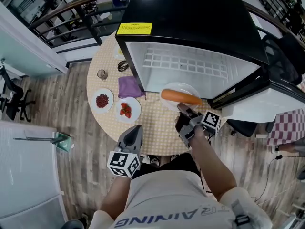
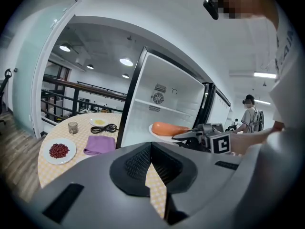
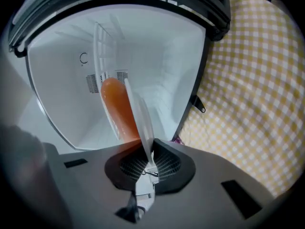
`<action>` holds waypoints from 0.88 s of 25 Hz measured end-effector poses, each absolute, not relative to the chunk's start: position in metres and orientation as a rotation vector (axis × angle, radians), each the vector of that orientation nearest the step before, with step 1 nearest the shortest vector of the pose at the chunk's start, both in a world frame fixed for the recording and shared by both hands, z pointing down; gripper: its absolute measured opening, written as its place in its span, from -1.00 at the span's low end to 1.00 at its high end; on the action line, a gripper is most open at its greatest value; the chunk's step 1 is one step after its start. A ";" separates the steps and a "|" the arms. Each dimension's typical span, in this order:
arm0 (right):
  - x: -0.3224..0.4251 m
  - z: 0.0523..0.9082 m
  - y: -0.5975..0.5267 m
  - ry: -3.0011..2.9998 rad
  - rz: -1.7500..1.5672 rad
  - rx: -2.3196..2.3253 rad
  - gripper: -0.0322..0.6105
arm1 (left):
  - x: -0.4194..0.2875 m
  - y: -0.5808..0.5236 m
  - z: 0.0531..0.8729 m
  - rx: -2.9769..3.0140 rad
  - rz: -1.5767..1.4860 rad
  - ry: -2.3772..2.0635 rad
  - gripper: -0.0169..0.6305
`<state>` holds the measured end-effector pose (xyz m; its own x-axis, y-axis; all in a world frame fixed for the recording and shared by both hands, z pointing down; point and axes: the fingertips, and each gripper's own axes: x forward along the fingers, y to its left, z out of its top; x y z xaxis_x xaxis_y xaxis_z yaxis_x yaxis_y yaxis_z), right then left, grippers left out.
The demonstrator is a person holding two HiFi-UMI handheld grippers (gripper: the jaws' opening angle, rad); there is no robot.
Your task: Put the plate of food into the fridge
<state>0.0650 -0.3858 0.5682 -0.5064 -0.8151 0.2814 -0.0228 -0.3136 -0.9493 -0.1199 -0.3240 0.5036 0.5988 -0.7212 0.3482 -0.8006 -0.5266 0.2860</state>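
A white plate (image 1: 174,87) carrying a long orange piece of food (image 1: 181,97) hangs at the mouth of the open black fridge (image 1: 190,13), which stands on the round checked table (image 1: 157,128). My right gripper (image 1: 183,109) is shut on the plate's near rim. In the right gripper view the plate (image 3: 140,118) shows edge-on between the jaws, with the orange food (image 3: 116,109) to its left and the white fridge interior (image 3: 62,80) behind. My left gripper (image 1: 135,130) hovers at the table's near edge, shut and holding nothing. The left gripper view shows the plate (image 2: 159,133) before the fridge.
Left of the fridge lie a purple cloth (image 1: 129,87), a plate of red beans (image 1: 102,100), a plate of strawberries (image 1: 127,109), a small glass (image 1: 102,74) and a black cable (image 1: 123,65). The fridge door (image 1: 267,94) swings out to the right. A person (image 2: 250,116) stands far off.
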 end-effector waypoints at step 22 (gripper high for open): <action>0.078 0.650 -0.530 1.236 -1.883 -1.245 -0.78 | -0.133 -0.329 0.529 2.289 0.313 -1.287 -0.92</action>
<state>0.0781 -0.5300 0.6497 -0.4120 -0.8217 0.3938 -0.0348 -0.4177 -0.9079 -0.1331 -0.3287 0.5291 0.5288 -0.7351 0.4242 -0.8478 -0.4343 0.3044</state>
